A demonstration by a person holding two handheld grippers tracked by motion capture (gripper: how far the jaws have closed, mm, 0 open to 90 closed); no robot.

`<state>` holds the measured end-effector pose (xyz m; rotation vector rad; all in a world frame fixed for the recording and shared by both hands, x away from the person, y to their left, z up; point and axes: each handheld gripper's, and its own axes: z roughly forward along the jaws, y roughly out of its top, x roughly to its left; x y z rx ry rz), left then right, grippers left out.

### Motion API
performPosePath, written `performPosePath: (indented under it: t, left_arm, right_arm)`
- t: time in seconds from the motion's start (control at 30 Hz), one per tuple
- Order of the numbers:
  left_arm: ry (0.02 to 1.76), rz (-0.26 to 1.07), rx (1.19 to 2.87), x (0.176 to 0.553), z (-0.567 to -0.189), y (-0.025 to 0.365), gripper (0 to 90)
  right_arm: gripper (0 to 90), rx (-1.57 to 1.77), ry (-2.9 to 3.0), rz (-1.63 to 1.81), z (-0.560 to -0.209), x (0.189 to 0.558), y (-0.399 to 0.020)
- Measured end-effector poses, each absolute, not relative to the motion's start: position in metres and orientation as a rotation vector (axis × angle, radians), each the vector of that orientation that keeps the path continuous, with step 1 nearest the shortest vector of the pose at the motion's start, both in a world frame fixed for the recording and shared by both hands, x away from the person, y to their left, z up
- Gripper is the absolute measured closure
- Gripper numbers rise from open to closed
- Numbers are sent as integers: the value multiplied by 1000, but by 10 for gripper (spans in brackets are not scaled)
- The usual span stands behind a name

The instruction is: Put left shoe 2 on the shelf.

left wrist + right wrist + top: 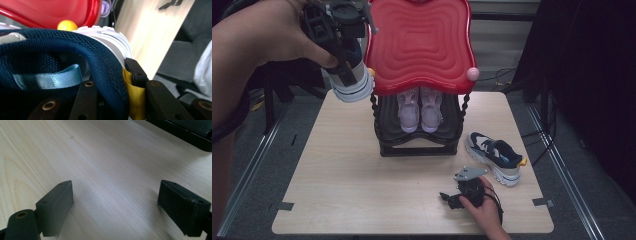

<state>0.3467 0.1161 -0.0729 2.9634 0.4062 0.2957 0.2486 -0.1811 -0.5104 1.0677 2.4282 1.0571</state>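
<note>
While the right gripper (pixel 451 199) sits idle near the table's (pixel 352 175) front edge, jaws spread wide over bare wood with nothing between them, the action is up top left. The left gripper (pixel 343 60) has a sneaker (pixel 351 82) clamped by the heel collar, and in the left gripper view you can see the jaws pinching the navy collar (pixel 105 67) right beside the yellow pull tab (pixel 133 92). The shoe hangs in the air, sole (pixel 110 37) toward the rack, just beside the left edge of the red top tray (pixel 419 45) and next to the yellow knob (pixel 67 25) at its corner.

This looks like the carry step: one shoe of the pair is lifted and headed for the rack (pixel 419 135), while its mate (pixel 494 156) lies on the table to the right of the rack. The lower shelf already holds a pink pair (pixel 419 110), side by side, toes toward us.

Next move, as I read it, calls for clearing that tray rim, then turning the shoe so its sole comes down flat on the red surface. The grip is on soft fabric, so the shoe may swing, and a bump against the rim could tip it. A slow lowering before the jaws let go seems wise.
</note>
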Motion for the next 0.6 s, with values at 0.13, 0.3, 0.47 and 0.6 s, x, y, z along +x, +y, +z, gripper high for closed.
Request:
performPosePath:
  t: [0.13,0.3,0.47,0.6]
  left_arm:
    - [334,322,2969,349,-67,106,732]
    - [293,359,2982,353,-66,90,732]
    - [249,400,2975,359,-65,75,732]
    - [204,429,2993,366,-68,62,731]
  right_arm:
    - [127,1068,2428,1057,-510,249,-181]
    - [127,1068,2428,1057,-510,249,-181]
    - [127,1067,2428,1057,-510,249,-181]
    - [127,1067,2428,1057,-510,249,-181]
